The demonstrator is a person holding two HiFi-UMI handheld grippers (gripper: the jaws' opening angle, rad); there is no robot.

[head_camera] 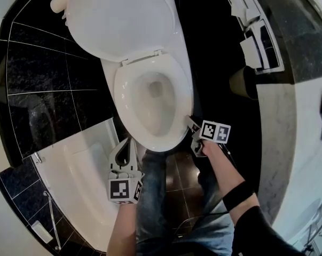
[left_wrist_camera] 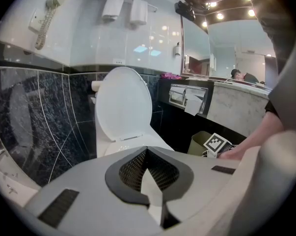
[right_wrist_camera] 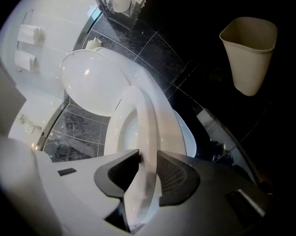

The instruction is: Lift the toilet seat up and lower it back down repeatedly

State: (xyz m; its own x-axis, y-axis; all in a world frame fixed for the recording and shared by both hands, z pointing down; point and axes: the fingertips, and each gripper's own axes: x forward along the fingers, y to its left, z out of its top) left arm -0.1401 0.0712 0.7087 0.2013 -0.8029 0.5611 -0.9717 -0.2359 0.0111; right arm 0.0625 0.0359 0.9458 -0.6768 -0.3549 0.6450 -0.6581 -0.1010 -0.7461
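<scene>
The white toilet has its lid [head_camera: 118, 17] raised against the tank. The seat [head_camera: 179, 97] lies low over the bowl; I cannot tell whether it has lifted off the rim. My right gripper [head_camera: 191, 126] is at the seat's front right edge. In the right gripper view its jaws [right_wrist_camera: 148, 163] are shut on the seat [right_wrist_camera: 148, 122], one pad against each face of the ring. My left gripper [head_camera: 130, 143] hangs by the bowl's front left, fingertips together and empty. The left gripper view shows it [left_wrist_camera: 147, 150] pointing towards the lid [left_wrist_camera: 123, 104].
A white bathtub [head_camera: 80, 175] lies to the left of the toilet, below a black tiled wall. To the right stand a beige waste bin [right_wrist_camera: 249, 53], a wall paper holder [head_camera: 257, 41] and a marble counter [head_camera: 278, 121]. The person's legs stand in front of the bowl.
</scene>
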